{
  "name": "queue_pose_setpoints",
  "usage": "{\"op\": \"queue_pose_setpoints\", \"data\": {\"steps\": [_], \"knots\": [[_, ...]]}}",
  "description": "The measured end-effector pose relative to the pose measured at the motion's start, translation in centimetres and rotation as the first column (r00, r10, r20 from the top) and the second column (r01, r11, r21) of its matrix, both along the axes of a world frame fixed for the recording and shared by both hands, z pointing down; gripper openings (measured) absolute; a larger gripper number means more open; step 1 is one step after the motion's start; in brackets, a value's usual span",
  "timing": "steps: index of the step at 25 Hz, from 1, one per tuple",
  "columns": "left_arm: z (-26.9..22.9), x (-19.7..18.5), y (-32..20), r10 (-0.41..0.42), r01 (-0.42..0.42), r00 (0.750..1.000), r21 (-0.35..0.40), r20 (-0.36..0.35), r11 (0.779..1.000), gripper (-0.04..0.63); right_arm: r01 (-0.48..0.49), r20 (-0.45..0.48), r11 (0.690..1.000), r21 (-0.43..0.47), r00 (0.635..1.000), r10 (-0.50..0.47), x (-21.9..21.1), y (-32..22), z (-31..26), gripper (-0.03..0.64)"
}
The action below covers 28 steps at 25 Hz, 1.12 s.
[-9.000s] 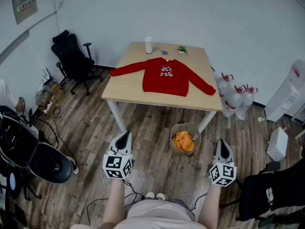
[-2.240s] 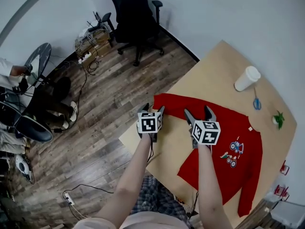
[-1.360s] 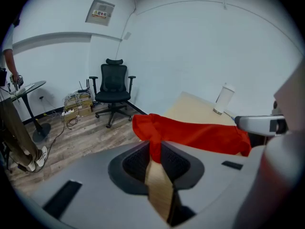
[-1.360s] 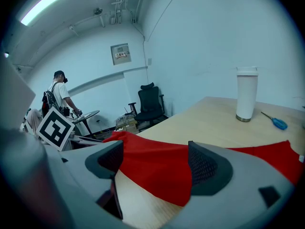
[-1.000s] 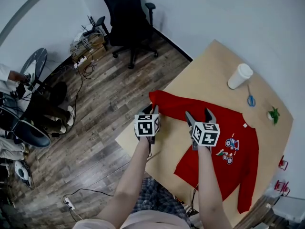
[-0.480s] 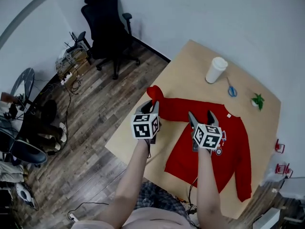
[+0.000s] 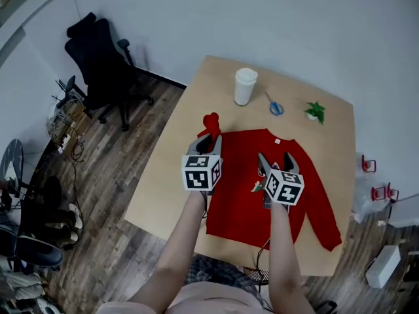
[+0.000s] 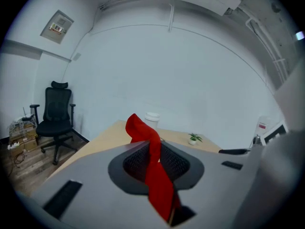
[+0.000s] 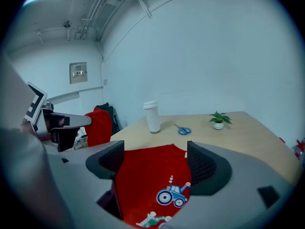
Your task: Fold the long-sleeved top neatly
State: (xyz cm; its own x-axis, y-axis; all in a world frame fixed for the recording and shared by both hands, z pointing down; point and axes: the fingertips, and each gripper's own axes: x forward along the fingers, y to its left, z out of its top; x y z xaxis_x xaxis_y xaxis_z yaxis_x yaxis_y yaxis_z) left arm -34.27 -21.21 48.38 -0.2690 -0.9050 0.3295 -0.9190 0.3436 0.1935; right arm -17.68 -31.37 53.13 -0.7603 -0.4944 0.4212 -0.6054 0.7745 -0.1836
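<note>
— Top [image 7: 262, 175]: where do we have it?
— Flat on the surface [image 7: 163, 175], front up, print showing, its body right under our hands. One sleeve [image 7: 211, 124] is off the wood. Our left tool [image 7: 206, 141] has its jaws clamped tight on the red cloth, and the cuff end flops over past the tips.
— Why hold it up like that?
— We judge it is so the sleeve can be carried across and laid over the body as the first fold. Lifted, it won't drag the rest out of shape.
— And our right tool [image 7: 275, 159]?
— Jaws spread wide, nothing pinched. It hangs above the chest, beside the left one, with the print visible between its jaws. We think it is there to pin or smooth the body when the sleeve comes over.
— The other sleeve [image 7: 321, 221]?
— Lying straight, slanting toward the near right corner, not yet folded.
— Anything in the way farther off?
— A cup [image 7: 245, 86], scissors [image 7: 275, 106] and a plant [image 7: 315, 112] sit near the far edge, well apart from the top, so the fold has room. A chair [image 7: 98, 57] stands on the floor beyond the far left corner.
</note>
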Motion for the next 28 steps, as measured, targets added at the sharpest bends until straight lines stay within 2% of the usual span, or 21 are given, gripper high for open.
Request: {"op": "queue_pose_setpoints", "data": {"steps": [6,12,19,22,28], "knots": [[0.3,6.8,-5.5,0.151,-0.151,0.988,0.003,0.018,0.989,0.064,-0.108,-0.019,0.994,0.002,0.994,0.108,6.6,-2.3,0.4,0.397],[1.9,14.0,-9.5,0.305,-0.304,0.952,-0.022,0.035,0.952,0.064,-0.216,-0.03,0.976,-0.017,0.976,0.215,12.6,-3.8,1.3,0.397],[5.9,21.0,-11.9,0.456,-0.446,0.887,-0.117,0.071,0.887,0.064,-0.317,-0.055,0.948,-0.035,0.948,0.315,18.9,-4.7,2.6,0.397],[7.4,23.5,-12.6,0.503,-0.492,0.862,-0.14,0.063,0.859,0.064,-0.352,-0.064,0.935,-0.043,0.935,0.349,21.1,-5.0,3.2,0.396],[9.5,28.9,-13.9,0.607,-0.588,0.791,-0.183,0.075,0.788,0.064,-0.408,-0.082,0.911,-0.056,0.912,0.403,25.1,-5.2,4.3,0.396]]}}
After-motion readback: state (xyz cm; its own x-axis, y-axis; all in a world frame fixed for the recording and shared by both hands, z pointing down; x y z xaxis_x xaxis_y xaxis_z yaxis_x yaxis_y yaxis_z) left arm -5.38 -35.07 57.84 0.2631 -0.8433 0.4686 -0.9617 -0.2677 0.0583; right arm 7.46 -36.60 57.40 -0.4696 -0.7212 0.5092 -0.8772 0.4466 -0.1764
